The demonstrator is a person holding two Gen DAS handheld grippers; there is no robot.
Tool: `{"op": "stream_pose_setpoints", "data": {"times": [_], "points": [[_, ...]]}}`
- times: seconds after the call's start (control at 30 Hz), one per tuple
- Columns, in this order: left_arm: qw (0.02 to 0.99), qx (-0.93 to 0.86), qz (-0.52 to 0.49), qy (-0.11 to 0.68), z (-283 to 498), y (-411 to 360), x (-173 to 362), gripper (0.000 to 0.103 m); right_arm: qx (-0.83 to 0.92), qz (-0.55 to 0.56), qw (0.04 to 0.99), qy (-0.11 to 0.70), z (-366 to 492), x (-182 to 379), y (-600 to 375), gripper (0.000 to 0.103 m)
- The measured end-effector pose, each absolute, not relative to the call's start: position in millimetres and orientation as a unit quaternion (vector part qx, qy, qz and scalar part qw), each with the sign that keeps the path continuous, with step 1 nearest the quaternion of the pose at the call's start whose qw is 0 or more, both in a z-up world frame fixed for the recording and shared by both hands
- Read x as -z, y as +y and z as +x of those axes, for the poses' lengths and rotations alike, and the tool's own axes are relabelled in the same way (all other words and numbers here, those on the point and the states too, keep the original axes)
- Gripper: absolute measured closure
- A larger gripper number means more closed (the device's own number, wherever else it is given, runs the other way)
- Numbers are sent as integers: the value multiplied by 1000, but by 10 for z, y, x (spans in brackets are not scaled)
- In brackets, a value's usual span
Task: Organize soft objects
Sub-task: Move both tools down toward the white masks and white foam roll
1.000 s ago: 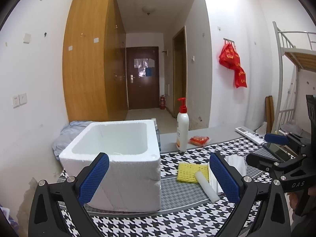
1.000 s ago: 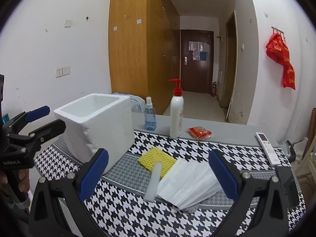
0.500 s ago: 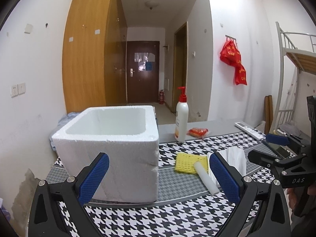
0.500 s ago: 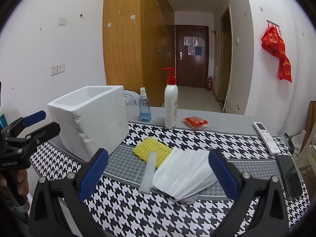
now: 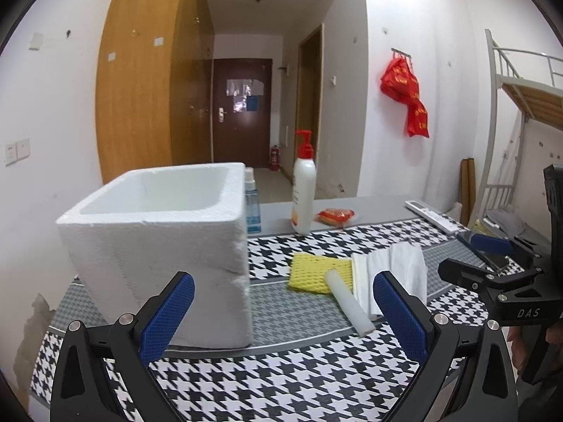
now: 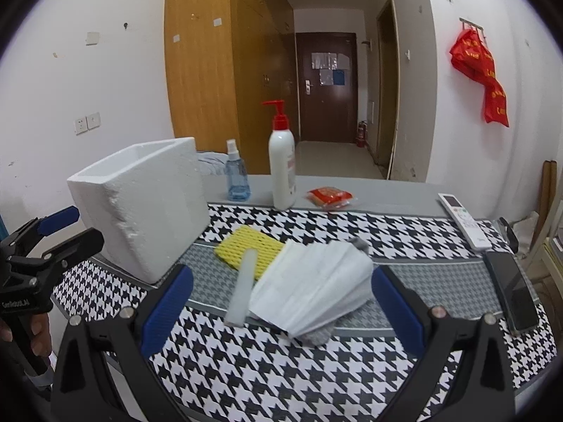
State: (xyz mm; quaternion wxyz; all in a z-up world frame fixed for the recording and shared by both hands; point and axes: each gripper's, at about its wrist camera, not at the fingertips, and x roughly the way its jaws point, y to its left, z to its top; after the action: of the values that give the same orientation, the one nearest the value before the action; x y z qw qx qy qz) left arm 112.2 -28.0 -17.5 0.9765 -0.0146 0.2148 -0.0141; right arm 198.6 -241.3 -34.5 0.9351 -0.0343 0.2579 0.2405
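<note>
The tabletop (image 6: 415, 235), spread with a black-and-white houndstooth cloth, carries everything, and both cameras now sit lower and nearer to it than 1 second ago, so the things look bigger. The white foam box (image 5: 158, 246) stands open-topped at the left, its inside less visible from the left wrist view than before. Just right of it lie the soft things, unmoved: a fan of white sheets (image 6: 316, 288) partly over a yellow mesh pad (image 6: 250, 246), with a white foam roll (image 6: 242, 286) lying across the pad's near edge and touching the sheets. Behind them stand a white pump bottle (image 6: 281, 172) and a small blue spray bottle (image 6: 236, 177), with a red packet (image 6: 329, 197) beside the pump bottle. A remote control (image 6: 464, 219) and a dark phone (image 6: 513, 292) lie at the right edge. The left hand-held gripper (image 5: 281, 313) hangs spread wide and empty in front of the box; the right hand-held gripper (image 6: 281, 309) is likewise released, its 2 blue pads (image 6: 169, 309) framing the sheets without touching them.
</note>
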Motion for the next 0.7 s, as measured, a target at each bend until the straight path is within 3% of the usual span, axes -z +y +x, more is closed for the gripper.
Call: {"op": "stream_pose_setpoints", "data": {"times": [0.7], "points": [[958,48,-5,282,1517,-595,459,1,-215,-18,932,291,2105,526,-2677,1]]}}
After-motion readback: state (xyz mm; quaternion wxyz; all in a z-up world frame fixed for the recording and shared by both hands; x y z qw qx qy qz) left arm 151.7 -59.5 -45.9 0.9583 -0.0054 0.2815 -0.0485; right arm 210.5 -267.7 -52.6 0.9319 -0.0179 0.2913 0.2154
